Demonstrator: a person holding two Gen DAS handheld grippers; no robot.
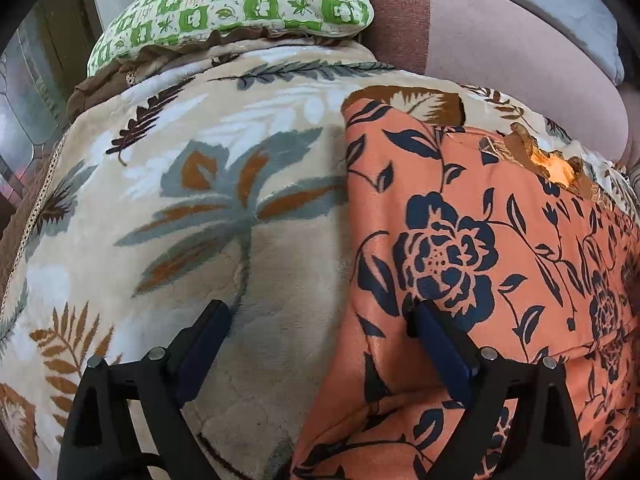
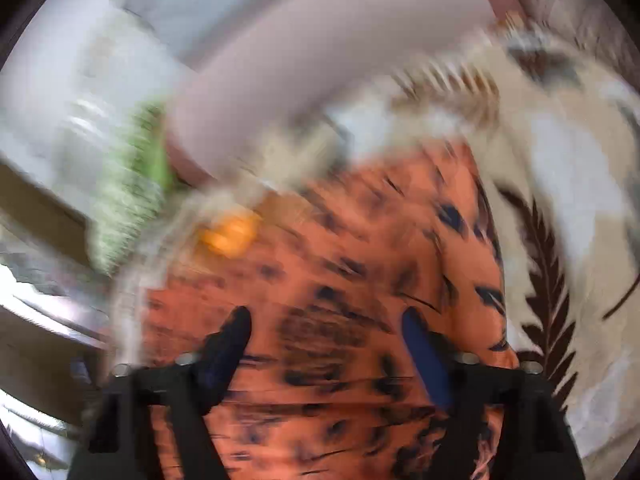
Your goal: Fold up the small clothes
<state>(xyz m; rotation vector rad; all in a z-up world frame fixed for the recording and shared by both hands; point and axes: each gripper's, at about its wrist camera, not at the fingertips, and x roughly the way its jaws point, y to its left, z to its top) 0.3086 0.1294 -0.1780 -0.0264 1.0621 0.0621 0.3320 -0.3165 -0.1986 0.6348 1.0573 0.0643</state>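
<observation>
An orange garment with dark blue flowers (image 1: 472, 248) lies folded on a beige leaf-patterned blanket (image 1: 192, 208). My left gripper (image 1: 320, 312) stands open low over the garment's left edge: its right finger (image 1: 436, 344) is over the orange cloth, its left finger (image 1: 208, 332) over the blanket. Nothing is pinched between them. The right wrist view is blurred by motion. There my right gripper (image 2: 326, 320) is open above the same orange garment (image 2: 340, 280), with cloth below the fingers but no grip on it.
A green-and-white checked pillow (image 1: 248, 4) lies at the far end of the blanket. A pinkish bolster (image 1: 520, 52) runs along the right side. A dark frame and window show at the far left (image 1: 36, 92).
</observation>
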